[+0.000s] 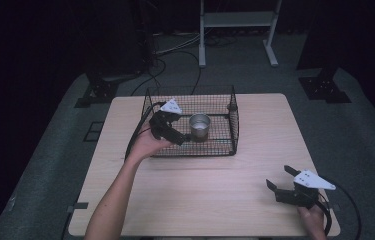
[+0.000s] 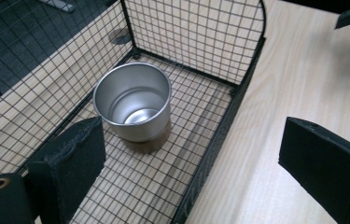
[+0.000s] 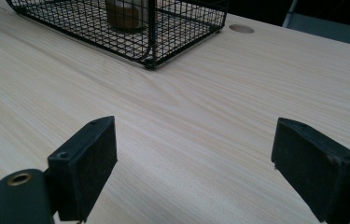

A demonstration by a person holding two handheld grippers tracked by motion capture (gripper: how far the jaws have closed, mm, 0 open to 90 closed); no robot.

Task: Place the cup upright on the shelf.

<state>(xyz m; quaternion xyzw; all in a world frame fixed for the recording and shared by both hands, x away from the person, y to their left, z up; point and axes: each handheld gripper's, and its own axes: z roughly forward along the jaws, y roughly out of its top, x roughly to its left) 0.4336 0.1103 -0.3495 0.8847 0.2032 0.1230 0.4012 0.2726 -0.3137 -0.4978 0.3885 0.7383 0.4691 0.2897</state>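
A shiny metal cup (image 1: 199, 126) (image 2: 133, 100) stands upright and empty inside a black wire basket (image 1: 232, 120) (image 2: 200, 42) at the far middle of the table. My left gripper (image 1: 179, 138) (image 2: 193, 140) hovers open over the basket's near wall. One jaw is inside beside the cup and the other is outside over the table, with nothing held. At the near right corner of the table, my right gripper (image 1: 278, 176) (image 3: 191, 140) is open just above bare wood. From there the basket (image 3: 163, 32) lies ahead, and the cup (image 3: 123, 14) shows through its mesh.
The light wooden table (image 1: 215, 190) has free surface between the basket and my right gripper. A small round hole (image 3: 241, 29) sits in the tabletop beyond the basket. A metal stand (image 1: 237, 20) and cables (image 1: 150, 75) lie on the dark floor behind.
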